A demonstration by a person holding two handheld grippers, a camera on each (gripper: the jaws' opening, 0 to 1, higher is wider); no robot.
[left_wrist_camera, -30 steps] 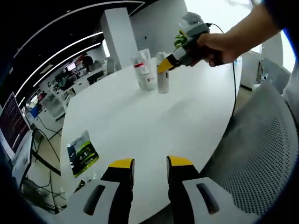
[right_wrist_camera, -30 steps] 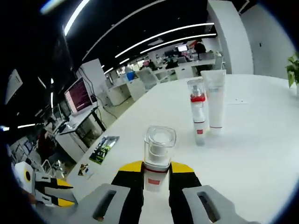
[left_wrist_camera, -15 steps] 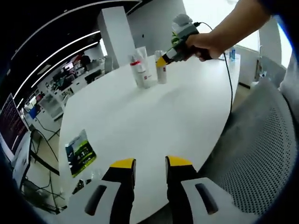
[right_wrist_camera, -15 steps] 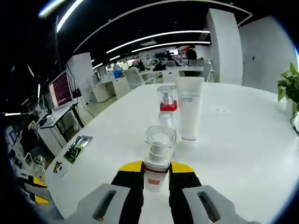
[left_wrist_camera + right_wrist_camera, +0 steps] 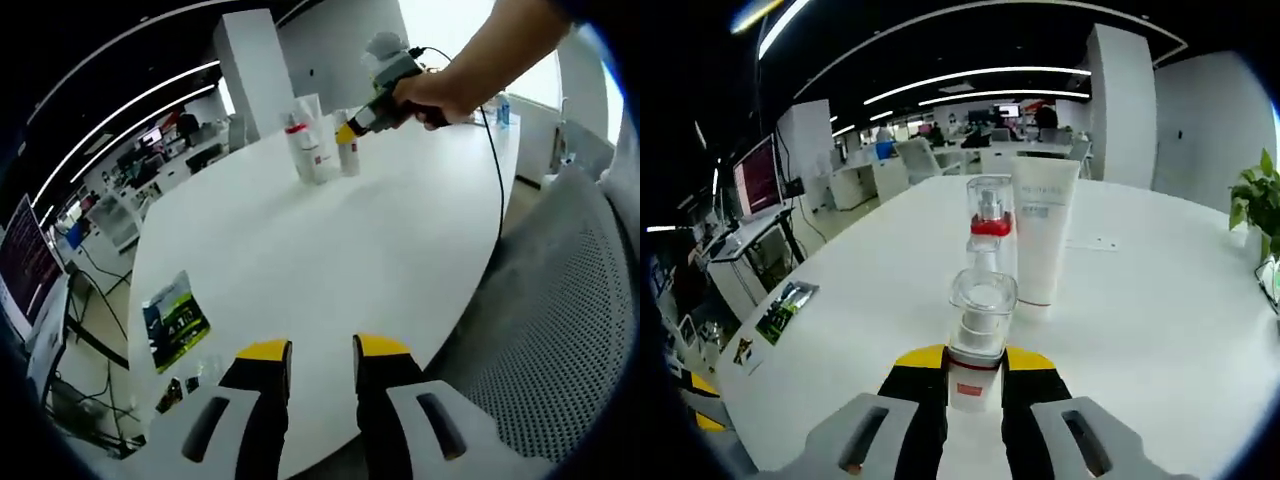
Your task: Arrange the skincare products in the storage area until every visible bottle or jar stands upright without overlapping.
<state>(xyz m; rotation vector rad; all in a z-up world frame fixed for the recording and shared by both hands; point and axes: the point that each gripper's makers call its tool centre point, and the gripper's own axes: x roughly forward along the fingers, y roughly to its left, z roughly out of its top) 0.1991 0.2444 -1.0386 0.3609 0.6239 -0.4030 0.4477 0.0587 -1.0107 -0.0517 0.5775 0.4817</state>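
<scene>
Since a second ago, the right gripper has carried its bottle closer to the two products standing on the white table; they now sit right ahead instead of off to the right. The jaws are clamped on the bottle's lower body, upright, just short of the red-collared pump and the white tube, which stand side by side, close or touching. In the left gripper view, the right gripper reaches the group at the table's far side, held by a hand. The left gripper hovers with jaws apart and empty above the near edge. The bottle looks light, rigid and smooth, with a clear cap that could slip or pop off, so a low grip on the body seems safest. A leaflet lies well apart
</scene>
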